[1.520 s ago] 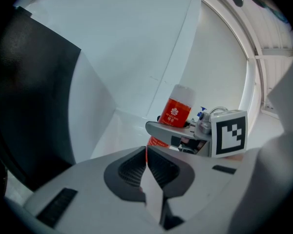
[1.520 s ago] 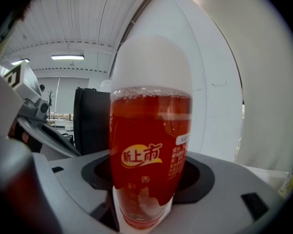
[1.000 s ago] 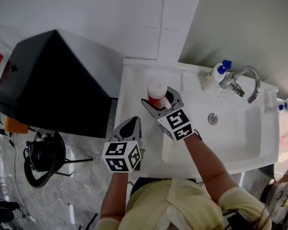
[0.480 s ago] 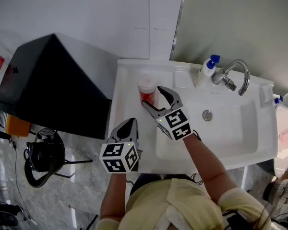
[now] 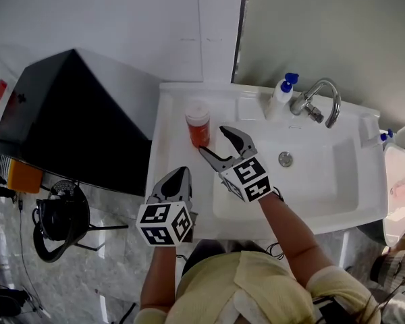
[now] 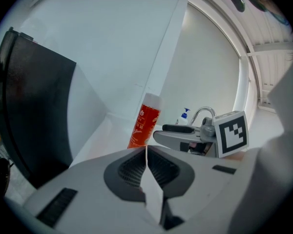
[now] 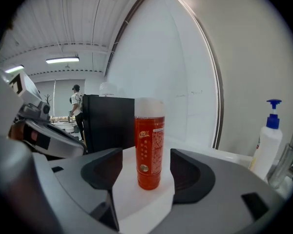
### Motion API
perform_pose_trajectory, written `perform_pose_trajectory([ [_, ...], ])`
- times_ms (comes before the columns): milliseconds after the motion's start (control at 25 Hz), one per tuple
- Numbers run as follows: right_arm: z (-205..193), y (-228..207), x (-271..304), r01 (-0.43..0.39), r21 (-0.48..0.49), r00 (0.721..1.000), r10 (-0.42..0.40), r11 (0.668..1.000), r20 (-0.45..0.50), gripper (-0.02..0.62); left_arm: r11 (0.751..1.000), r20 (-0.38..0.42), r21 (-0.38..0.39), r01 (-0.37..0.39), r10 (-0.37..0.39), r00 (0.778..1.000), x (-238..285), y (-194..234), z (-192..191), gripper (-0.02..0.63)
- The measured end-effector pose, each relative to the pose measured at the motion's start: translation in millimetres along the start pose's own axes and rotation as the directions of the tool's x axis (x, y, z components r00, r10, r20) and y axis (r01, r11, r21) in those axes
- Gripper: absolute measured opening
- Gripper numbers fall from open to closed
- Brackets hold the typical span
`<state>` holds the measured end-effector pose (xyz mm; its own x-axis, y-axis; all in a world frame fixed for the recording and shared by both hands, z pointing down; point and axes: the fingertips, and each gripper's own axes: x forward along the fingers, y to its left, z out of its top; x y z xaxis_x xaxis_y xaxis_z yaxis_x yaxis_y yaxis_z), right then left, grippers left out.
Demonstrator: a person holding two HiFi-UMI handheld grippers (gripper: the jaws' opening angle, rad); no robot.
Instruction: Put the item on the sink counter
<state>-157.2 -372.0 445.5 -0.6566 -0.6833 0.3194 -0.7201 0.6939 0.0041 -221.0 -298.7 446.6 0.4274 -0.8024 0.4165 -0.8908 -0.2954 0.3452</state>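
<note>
Two grippers: your right gripper (image 5: 212,140), spread and empty, faces the upright red bottle (image 5: 198,123) on the sink counter (image 5: 169,135); left gripper (image 5: 181,174) clenched. Retreat straight, touching nothing.

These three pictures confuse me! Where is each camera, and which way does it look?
Head view: on the head, looking down at the sink; arms, left gripper and right gripper show.
Left gripper view: on the left gripper, looking along its shut jaws at the bottle; right gripper shows.
Right gripper view: on the right gripper, looking past its open jaws at the bottle.
All three share the bottle.
</note>
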Motion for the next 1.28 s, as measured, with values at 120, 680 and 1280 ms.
perform_pose_trajectory([
  [120,0,1,-9,-0.013,0.038,1.0,0.012,0.999,0.005,0.295,1.0,0.007,0.002,0.005,-0.005,1.0,-4,-7,1,0.043],
  [680,-11,10,-63,-0.045,0.091,0.997,0.05,0.995,-0.052,0.2,1.0,0.032,0.001,0.015,-0.015,0.999,-25,-38,-5,0.043],
  [1280,-15,12,-108,0.006,0.104,0.997,0.003,0.995,-0.082,0.077,1.0,0.046,-0.002,0.006,-0.005,0.999,-44,-57,-14,0.043],
])
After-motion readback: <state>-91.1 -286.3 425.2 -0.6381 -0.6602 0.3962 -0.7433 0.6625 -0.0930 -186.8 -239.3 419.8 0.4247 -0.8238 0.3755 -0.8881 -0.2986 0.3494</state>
